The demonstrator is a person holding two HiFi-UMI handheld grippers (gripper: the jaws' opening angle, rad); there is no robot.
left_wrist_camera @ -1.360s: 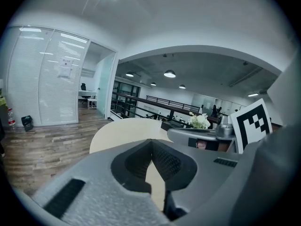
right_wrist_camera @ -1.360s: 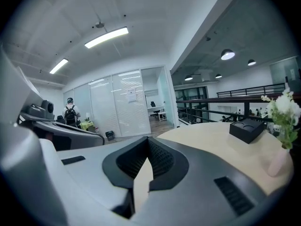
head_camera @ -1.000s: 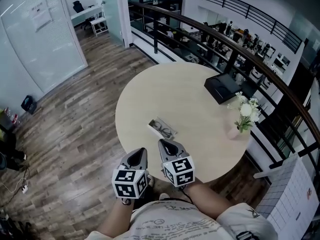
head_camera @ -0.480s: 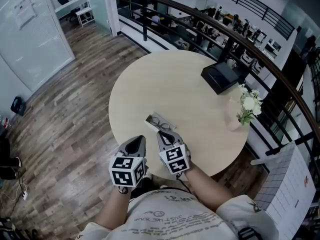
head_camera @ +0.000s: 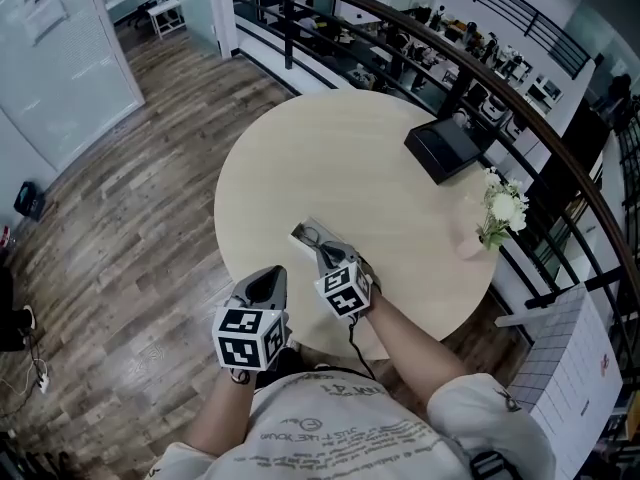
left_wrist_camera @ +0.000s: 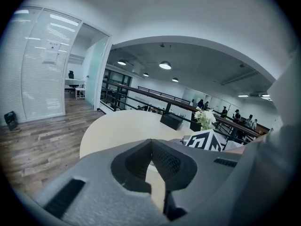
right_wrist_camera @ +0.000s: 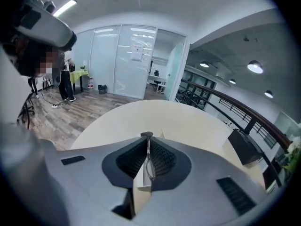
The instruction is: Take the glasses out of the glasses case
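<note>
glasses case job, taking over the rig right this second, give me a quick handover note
Right gripper: fingers shut on the thin dark wire-frame glasses, directly over the open white rectangular glasses case.
Left gripper: shut, empty, at the near edge of the round beige table, apart from the case.
Done: case open, glasses gripped.
Left: lift the glasses clear of the case and set them down; they don't look out yet. Nothing holds the case, so it may lift along.
</note>
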